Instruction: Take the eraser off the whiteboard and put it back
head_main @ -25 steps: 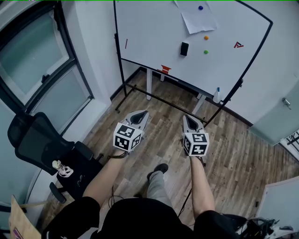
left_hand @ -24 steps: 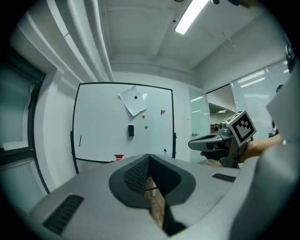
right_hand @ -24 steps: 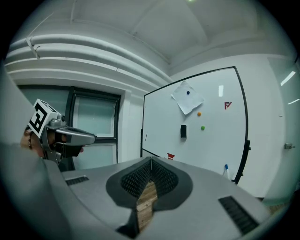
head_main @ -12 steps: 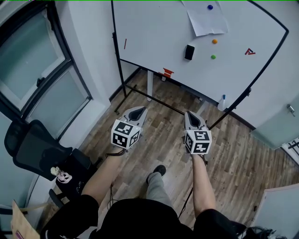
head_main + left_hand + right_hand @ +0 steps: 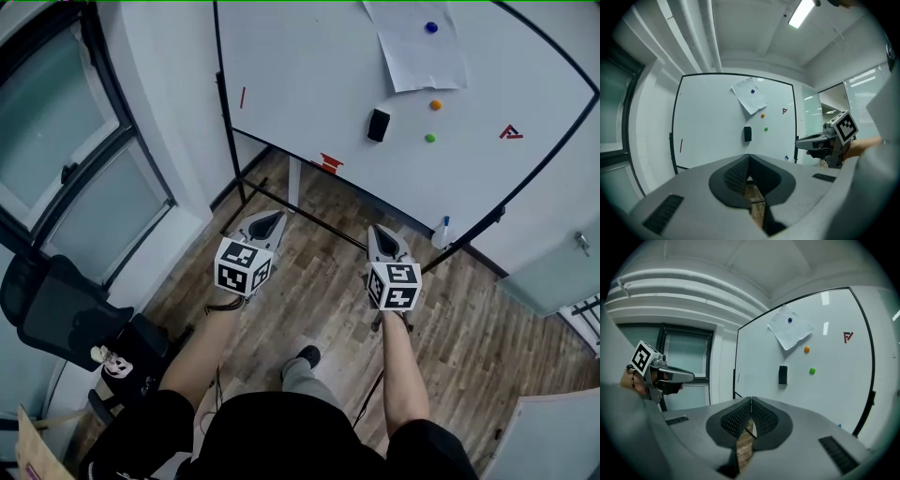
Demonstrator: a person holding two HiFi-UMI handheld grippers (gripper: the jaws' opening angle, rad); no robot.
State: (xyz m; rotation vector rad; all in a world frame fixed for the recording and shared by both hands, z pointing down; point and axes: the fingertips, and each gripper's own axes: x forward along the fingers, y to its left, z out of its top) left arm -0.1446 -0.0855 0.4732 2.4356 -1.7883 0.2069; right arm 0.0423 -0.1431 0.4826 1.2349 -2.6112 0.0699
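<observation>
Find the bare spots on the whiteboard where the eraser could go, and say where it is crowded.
Bare: the wide stretch of whiteboard between the red mark and the eraser, and the strip below the green magnet down to its lower edge. Crowded: right of the eraser, around the paper and orange magnet.

- We are looking at the black eraser [image 5: 378, 125], a small upright rectangle clinging to the board's face, near its middle.
- We are facing the whiteboard [image 5: 309, 75], white with a thin black frame, standing upright on its legs.
</observation>
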